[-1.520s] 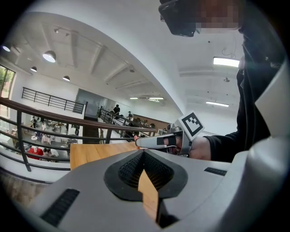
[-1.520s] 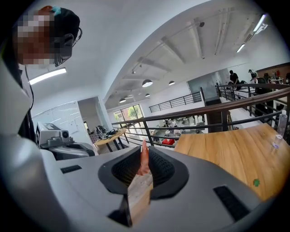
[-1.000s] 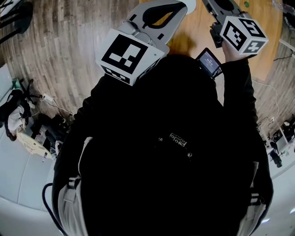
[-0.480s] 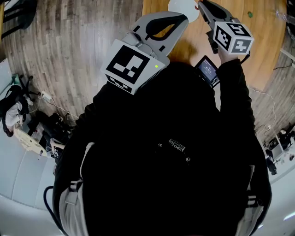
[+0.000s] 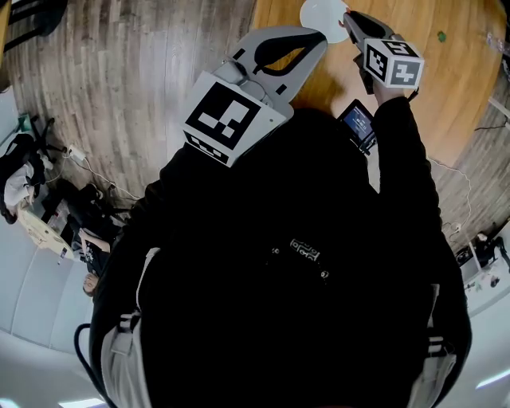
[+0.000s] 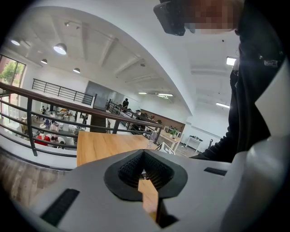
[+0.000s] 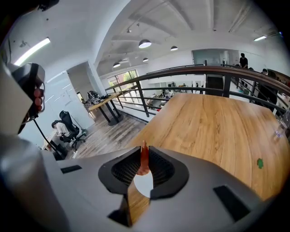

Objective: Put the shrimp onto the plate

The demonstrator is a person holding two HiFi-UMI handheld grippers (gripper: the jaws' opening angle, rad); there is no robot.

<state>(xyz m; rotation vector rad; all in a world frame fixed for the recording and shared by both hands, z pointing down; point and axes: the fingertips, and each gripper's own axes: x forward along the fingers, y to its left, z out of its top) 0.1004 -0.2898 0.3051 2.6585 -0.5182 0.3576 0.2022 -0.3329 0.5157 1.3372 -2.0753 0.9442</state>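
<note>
An orange-red shrimp [image 7: 144, 159] stands upright between the pads of my right gripper [image 7: 144, 154], which is shut on it. Through the gap below the shrimp shows the white plate [image 7: 144, 186]. In the head view the right gripper [image 5: 349, 19] points at the near rim of that plate [image 5: 321, 11], on the round wooden table [image 5: 446, 88]. The shrimp itself is hidden in the head view. My left gripper [image 5: 317, 33] hangs over the table's near edge, left of the plate, jaws shut with nothing between them; in its own view the left gripper [image 6: 144, 156] shows only table behind.
A small green piece [image 7: 259, 163] lies on the table to the right [image 5: 441, 36]. A clear bottle [image 7: 282, 124] stands at the table's far right edge. A small lit screen [image 5: 358, 121] sits by my right forearm. A railing [image 7: 195, 72] runs behind the table.
My right gripper has moved forward and left toward the plate, shrimp still held. More of the plate and table has come into the head view. The left gripper has barely moved.
</note>
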